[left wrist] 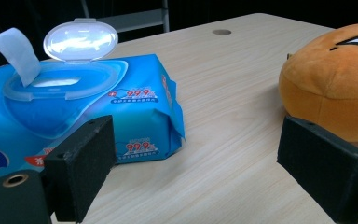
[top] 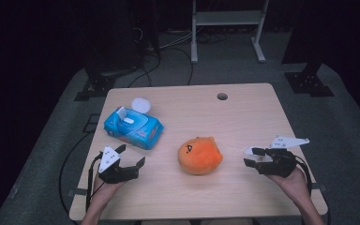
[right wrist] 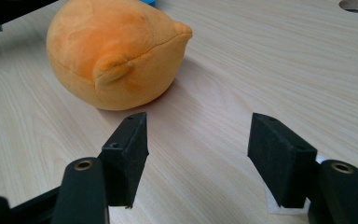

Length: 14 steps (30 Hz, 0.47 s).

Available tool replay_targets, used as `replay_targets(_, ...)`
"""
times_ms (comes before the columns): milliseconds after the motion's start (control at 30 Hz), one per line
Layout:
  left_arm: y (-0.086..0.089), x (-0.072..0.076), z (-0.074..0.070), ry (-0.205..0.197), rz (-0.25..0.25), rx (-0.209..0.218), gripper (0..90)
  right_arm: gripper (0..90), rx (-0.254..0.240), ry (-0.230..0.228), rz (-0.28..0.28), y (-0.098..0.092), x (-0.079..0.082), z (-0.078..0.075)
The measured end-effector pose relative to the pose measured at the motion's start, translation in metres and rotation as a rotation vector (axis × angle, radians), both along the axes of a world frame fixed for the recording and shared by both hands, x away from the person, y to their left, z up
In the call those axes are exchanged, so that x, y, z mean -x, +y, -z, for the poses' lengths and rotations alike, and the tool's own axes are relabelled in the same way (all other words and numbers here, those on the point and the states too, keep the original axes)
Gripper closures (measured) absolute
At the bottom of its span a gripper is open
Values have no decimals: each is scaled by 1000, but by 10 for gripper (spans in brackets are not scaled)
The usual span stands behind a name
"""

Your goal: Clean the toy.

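Orange plush toy (top: 200, 155) resting on the wooden table (top: 243, 122), between the two grippers and touched by neither. From the right gripper (top: 252, 157), toy ahead and a little to the left of the jaws, near but apart, a strip of bare wood between; in the right gripper view, toy (right wrist: 116, 51) up beyond the left jaw, a small ear-like flap turned toward the camera. Right gripper (right wrist: 196, 154) open wide, only bare table between the jaws, held low in the right hand (top: 294, 180). From the left gripper (top: 133, 157), toy off to the right, just past the right jaw; in the left gripper view its rounded side (left wrist: 335, 74) near the right edge, dark face marks at the top. Left gripper (left wrist: 191, 158) likewise open wide, nothing between the jaws, held in the left hand (top: 104, 187). Ahead and left of those jaws, close by, blue pack of wet wipes (left wrist: 74, 112) lying flat, its clear lid (left wrist: 80, 39) flipped up, a white wipe (left wrist: 16, 53) sticking out of the opening. Farther out past both, round hole (top: 222, 96) near the table's far edge.
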<state>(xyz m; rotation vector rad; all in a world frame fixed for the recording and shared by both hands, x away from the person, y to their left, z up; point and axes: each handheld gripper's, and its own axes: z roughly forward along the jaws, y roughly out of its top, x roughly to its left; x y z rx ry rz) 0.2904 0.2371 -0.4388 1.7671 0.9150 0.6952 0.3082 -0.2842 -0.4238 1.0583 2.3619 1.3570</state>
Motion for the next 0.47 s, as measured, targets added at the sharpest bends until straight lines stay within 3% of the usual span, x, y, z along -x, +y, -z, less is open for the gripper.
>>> replay_targets(467, -4, 0, 2, 1, 13, -1, 101, 347, -5, -8, 1, 0, 2, 5)
